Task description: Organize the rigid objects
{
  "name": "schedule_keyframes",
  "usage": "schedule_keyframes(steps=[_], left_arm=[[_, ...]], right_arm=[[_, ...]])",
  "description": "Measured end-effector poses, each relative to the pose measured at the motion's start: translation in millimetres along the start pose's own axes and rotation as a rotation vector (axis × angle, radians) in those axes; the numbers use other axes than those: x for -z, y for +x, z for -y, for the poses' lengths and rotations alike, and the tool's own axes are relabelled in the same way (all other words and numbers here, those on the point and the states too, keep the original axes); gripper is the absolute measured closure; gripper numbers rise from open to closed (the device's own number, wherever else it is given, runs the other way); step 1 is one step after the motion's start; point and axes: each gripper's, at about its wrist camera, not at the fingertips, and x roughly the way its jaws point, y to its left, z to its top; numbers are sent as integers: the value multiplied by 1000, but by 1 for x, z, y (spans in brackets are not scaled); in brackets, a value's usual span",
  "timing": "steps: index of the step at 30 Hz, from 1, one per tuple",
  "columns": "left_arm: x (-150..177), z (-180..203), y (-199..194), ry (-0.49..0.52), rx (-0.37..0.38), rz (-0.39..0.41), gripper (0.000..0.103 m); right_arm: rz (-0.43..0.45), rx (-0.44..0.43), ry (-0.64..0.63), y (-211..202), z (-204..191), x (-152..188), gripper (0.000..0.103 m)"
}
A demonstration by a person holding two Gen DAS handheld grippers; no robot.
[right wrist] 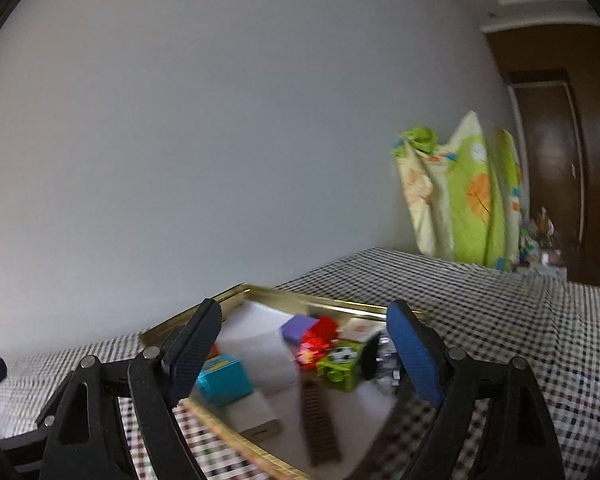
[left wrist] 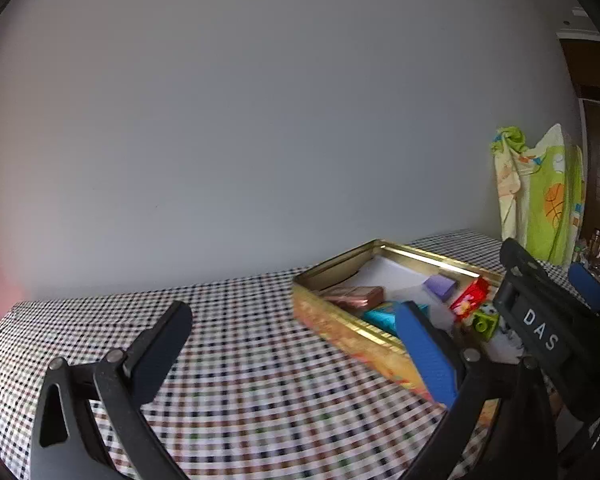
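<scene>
While the gold tin (right wrist: 256,292) is sitting open on the checkered surface (left wrist: 240,360), we are seeing a teal box (right wrist: 224,378), a purple block (right wrist: 298,327), a red packet (right wrist: 320,334), a green cube (right wrist: 340,366) and a brown ridged bar (right wrist: 320,420) lying inside it on white paper. We are holding our left claw (left wrist: 296,352) over the cloth just beside the tin, fingers spread and gripping nothing. Our right claw (right wrist: 304,354) is hovering over the tin, fingers likewise apart and bare. A green patterned cloth (right wrist: 464,196) is hanging by the wall.
</scene>
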Motion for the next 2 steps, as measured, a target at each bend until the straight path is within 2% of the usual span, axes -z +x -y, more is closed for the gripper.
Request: schedule_keyframes(steps=[2], left_arm=[[-2,6,1,-8,9,4,0]], right_arm=[[-7,6,23,3,9,-2,12]])
